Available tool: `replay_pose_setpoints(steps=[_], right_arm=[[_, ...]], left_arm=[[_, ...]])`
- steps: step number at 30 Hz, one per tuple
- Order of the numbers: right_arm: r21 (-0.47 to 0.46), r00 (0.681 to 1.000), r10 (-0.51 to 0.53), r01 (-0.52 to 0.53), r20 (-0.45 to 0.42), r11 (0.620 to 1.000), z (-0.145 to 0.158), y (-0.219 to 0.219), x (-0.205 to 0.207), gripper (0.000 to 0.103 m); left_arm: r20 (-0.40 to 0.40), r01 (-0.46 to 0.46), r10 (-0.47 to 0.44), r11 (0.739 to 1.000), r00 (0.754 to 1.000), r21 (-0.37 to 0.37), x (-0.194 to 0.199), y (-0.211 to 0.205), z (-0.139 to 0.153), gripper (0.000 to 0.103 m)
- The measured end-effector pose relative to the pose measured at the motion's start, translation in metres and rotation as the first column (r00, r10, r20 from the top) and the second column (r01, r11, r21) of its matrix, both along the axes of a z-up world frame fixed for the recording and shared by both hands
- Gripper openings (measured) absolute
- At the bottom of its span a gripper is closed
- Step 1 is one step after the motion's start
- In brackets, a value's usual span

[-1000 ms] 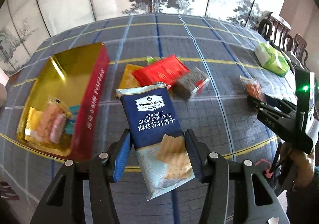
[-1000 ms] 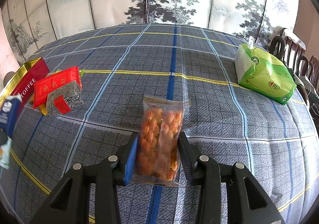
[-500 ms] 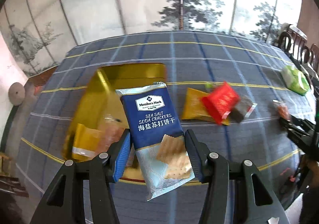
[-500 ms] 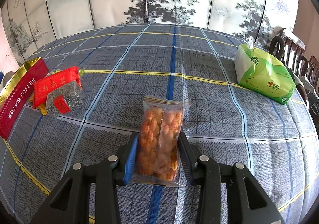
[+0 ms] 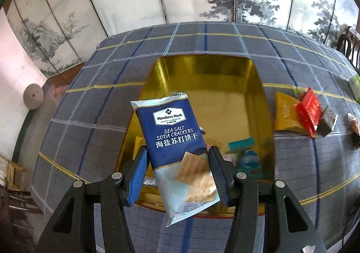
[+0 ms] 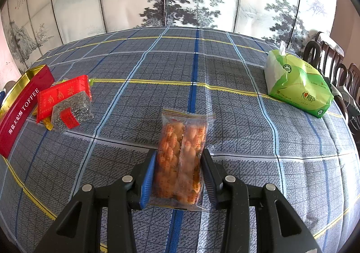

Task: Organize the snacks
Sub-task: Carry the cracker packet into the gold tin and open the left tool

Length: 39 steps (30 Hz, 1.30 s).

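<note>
Left tongs clenched on the sea salt soda cracker pack, held above the open gold-lined toffee tin; step in hand looked like dropping it in. Next called for lowering and releasing into bare tin floor. Right tongs gripped a clear bag of fried twists over the desk, waiting.

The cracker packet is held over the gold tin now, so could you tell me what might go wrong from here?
1. The left gripper pinches only the lower part of the cracker packet, which leans; it could slip or swing on release.
2. Snacks already crowd the near end of the tin; dropping here may pile on them.
3. The right gripper holds a twist packet above the table; squeezing harder may crush it.
</note>
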State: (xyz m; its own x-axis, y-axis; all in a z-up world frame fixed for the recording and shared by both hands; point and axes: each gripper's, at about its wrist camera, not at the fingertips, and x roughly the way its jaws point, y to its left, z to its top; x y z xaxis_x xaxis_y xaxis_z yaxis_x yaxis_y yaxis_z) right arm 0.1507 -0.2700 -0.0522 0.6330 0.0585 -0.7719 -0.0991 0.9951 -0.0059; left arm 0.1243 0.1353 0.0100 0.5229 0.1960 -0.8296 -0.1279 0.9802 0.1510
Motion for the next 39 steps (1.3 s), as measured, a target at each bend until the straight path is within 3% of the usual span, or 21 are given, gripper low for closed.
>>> replay_pose_setpoints(steps=[33, 39], right_arm=[[-0.009, 1.0, -0.006, 0.006, 0.0, 1.0, 0.001, 0.0, -0.001, 0.04], [-0.015, 1.0, -0.024, 0.024, 0.0, 1.0, 0.003, 0.0, -0.003, 0.038]], left_arm=[[-0.021, 0.067, -0.066, 0.997, 0.998, 0.046, -0.002, 0.006, -0.012, 0.052], [-0.011, 0.065, -0.064, 0.997, 0.998, 0.035, -0.005, 0.009, -0.011, 0.058]])
